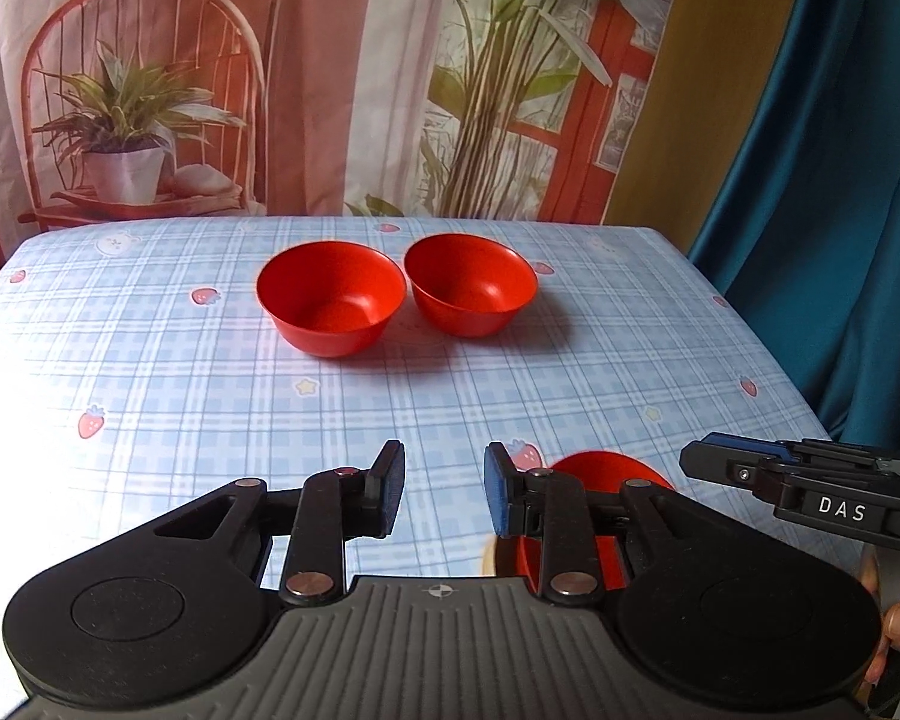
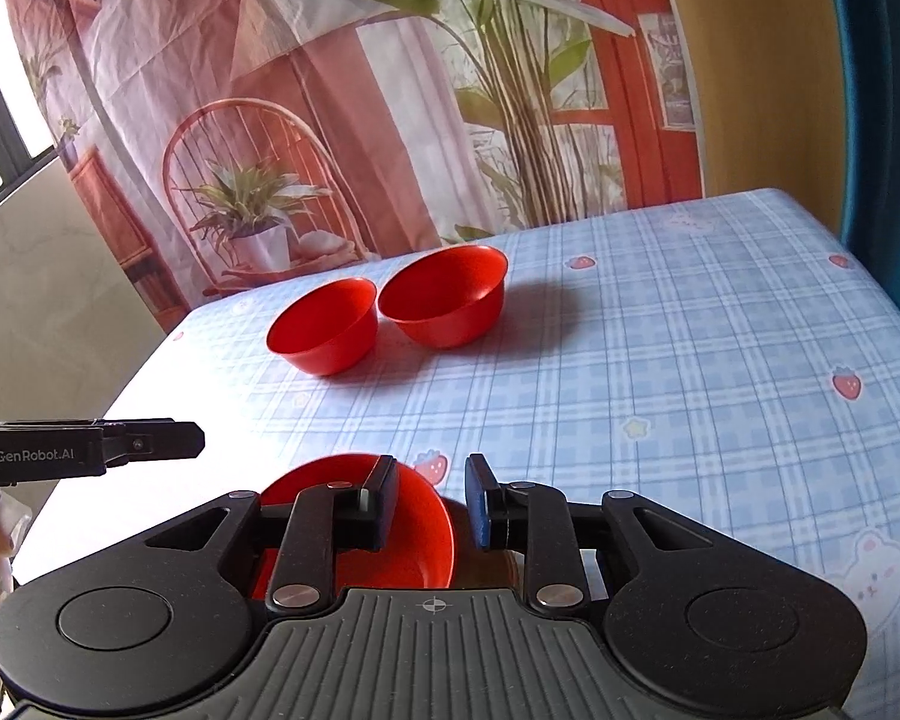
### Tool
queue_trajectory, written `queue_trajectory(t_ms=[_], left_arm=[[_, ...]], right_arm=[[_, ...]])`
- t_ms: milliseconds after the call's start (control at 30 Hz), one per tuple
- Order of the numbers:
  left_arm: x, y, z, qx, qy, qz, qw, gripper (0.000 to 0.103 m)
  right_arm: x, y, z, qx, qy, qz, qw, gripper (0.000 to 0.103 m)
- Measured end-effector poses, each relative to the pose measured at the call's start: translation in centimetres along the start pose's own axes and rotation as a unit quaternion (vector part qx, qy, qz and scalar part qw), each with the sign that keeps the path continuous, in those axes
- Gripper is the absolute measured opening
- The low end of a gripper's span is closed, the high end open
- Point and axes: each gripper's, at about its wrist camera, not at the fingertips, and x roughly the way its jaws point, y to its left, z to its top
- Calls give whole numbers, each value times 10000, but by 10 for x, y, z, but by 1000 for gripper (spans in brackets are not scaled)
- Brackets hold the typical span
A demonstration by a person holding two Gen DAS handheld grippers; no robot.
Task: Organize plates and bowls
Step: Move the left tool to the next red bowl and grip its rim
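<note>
The near red bowl is half hidden behind the right tool; what lies just beside it is unclear. 2 more red bowls sit side by side, far across the checked bench. The left tool is spread, pinching nothing, as is the right. Only the right view shows a window.

Three red bowls, all upright and empty: two far bowls side by side, rims nearly touching, mid-table; third near bowl at the front edge.
</note>
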Motion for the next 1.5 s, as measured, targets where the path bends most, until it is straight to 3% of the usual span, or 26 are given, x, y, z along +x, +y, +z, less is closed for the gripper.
queue_trajectory(t_ms=[367,700,933,1067,1500], left_arm=[[8,42,36,-231,-208,250,9992,30],[51,73,66,-293,-90,367,9989,30],[99,102,84,-492,57,424,9979,30],[120,113,86,-585,179,418,9972,30],[123,119,85,-555,260,344,9975,30]], right_arm=[[30,31,50,-471,-213,84,9986,24],[90,68,85,-867,138,133,9960,24],[147,73,98,-190,471,77,9987,26],[172,76,98,-98,679,47,9976,26],[194,73,100,-121,833,6,9965,27]])
